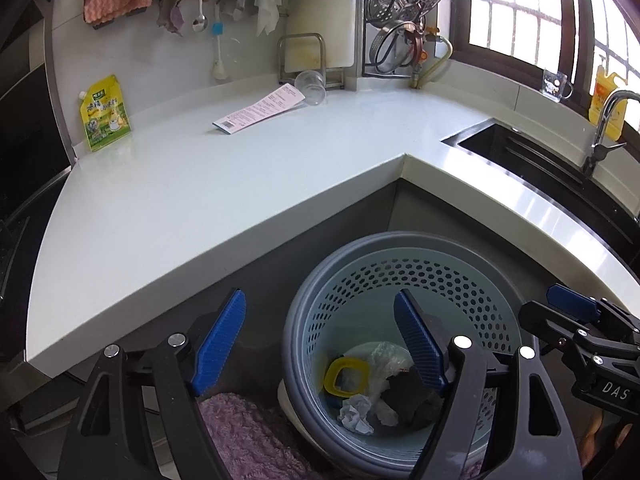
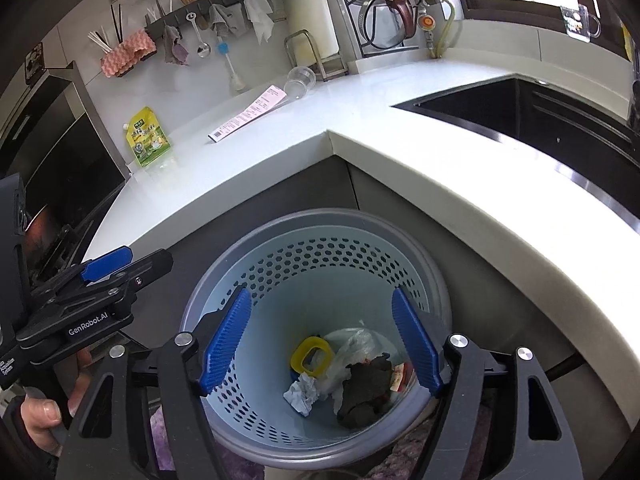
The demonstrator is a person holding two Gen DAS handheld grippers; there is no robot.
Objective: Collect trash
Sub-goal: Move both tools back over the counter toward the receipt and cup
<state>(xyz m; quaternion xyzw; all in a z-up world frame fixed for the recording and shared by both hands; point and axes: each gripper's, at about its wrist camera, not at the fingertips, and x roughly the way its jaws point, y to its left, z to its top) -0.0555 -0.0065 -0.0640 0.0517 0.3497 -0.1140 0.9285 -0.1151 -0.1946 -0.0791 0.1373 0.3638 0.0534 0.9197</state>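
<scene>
A grey-rimmed, pale blue perforated trash bin [image 1: 460,280] [image 2: 224,272] stands on the floor below the counter corner. It holds a yellow ring [image 2: 310,354], crumpled white paper [image 2: 300,396], a clear plastic bag [image 2: 352,344] and a dark wad [image 2: 366,388]. My left gripper [image 1: 320,344] is open and empty above the bin's left rim. My right gripper [image 2: 322,344] is open and empty over the bin's mouth. On the white counter [image 1: 180,208] lie a pink receipt [image 1: 260,110] [image 2: 248,114], a tipped clear plastic cup [image 1: 312,86] [image 2: 300,80] and a yellow-green pouch [image 1: 105,114] [image 2: 150,136].
A sink [image 1: 540,160] with a faucet [image 1: 604,128] is set in the counter at right. A dish rack with a steamer [image 1: 404,12], hanging cloths and utensils line the back wall. A purple mat [image 1: 248,440] lies on the floor by the bin.
</scene>
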